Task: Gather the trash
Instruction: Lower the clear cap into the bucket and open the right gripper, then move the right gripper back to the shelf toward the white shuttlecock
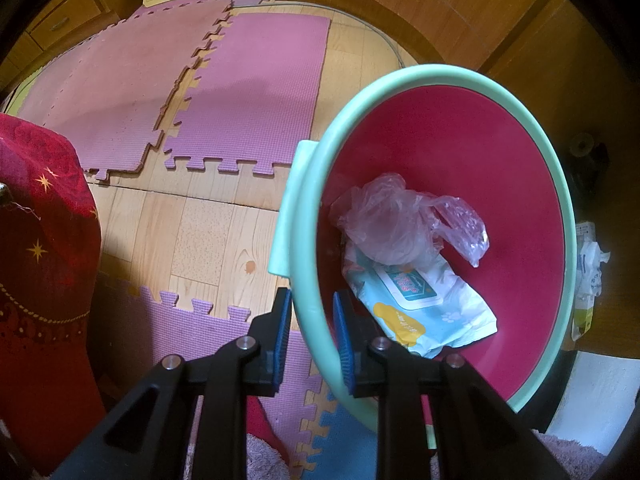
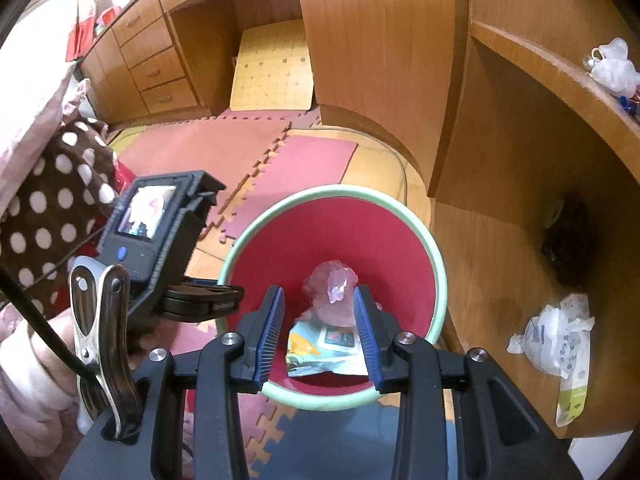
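Basin (image 1: 400,92), red inside with a pale green rim, tilted and lifted off the floor. Inside it, at the low side: a crumpled clear plastic bag (image 1: 404,220) lying on top of a flat wet-wipes packet (image 1: 424,300), the two touching.

Left tongs (image 1: 312,320) closed on the basin's rim: one blue pad (image 1: 285,332) on the outer wall, the other inside the bowl, both pressed to the plastic. In the right wrist view the left tool shows as a black housing with a small lit screen (image 2: 146,210), its arms reaching to the basin's left edge.

Right tongs (image 2: 319,332) above the basin mouth, jaws apart and empty; the bag (image 2: 334,296) and packet (image 2: 328,348) are seen between them but lie further down in the bowl, not touched.

Outside the basin: a crumpled white wrapper (image 2: 556,344) on the low wooden ledge to the right, well apart from the basin. Under it, wood-pattern floor (image 1: 208,224) with pink and purple foam puzzle mats (image 1: 256,92). Red star-printed cloth (image 1: 40,248) at the left edge. Wooden cabinets (image 2: 376,40) and drawers behind.
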The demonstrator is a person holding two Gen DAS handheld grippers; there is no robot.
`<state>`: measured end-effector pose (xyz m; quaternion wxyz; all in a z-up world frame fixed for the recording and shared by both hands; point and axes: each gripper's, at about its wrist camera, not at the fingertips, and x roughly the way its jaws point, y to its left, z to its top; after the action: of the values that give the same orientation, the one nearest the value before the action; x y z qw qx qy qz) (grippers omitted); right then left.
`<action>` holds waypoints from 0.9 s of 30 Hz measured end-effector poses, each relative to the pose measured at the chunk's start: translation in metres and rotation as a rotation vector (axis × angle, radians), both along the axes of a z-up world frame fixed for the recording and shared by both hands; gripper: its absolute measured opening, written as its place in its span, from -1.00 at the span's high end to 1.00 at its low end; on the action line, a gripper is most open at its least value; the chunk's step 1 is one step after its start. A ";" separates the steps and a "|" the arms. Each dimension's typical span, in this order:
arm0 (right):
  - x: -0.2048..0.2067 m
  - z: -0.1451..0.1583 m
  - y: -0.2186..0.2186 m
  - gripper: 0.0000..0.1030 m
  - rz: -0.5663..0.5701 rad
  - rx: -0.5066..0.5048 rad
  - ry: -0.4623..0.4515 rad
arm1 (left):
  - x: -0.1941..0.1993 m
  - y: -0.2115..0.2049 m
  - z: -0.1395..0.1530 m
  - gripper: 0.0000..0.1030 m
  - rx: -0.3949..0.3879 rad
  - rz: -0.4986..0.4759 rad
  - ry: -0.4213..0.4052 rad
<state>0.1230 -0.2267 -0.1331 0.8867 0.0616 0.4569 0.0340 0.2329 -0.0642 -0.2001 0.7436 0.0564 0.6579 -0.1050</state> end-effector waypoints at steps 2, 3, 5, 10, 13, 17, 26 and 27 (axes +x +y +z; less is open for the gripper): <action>-0.002 0.004 0.001 0.28 0.004 0.000 -0.004 | 0.000 0.000 0.000 0.57 0.001 0.000 0.000; -0.001 0.006 0.001 0.28 0.008 0.000 -0.007 | 0.000 0.000 0.000 0.57 0.001 0.000 0.000; -0.003 0.011 0.003 0.28 0.013 -0.004 -0.016 | 0.000 0.000 0.000 0.57 0.000 0.000 0.000; -0.010 0.023 0.002 0.27 0.006 -0.002 -0.040 | 0.000 0.001 0.000 0.57 -0.003 0.002 0.005; -0.013 0.031 -0.003 0.25 -0.011 0.006 -0.056 | 0.001 0.002 0.001 0.57 -0.002 0.001 0.006; -0.021 0.050 -0.015 0.24 -0.042 0.005 -0.094 | 0.001 0.003 0.001 0.57 -0.003 0.001 0.007; -0.040 0.087 -0.051 0.22 -0.140 -0.025 -0.160 | 0.001 0.003 0.001 0.56 -0.002 0.000 0.006; -0.042 0.089 -0.054 0.22 -0.149 -0.028 -0.163 | 0.001 0.003 0.001 0.56 -0.002 0.000 0.006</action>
<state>0.0813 -0.2810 -0.0440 0.9219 0.0800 0.3777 -0.0336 0.2337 -0.0615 -0.1989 0.7417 0.0553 0.6600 -0.1058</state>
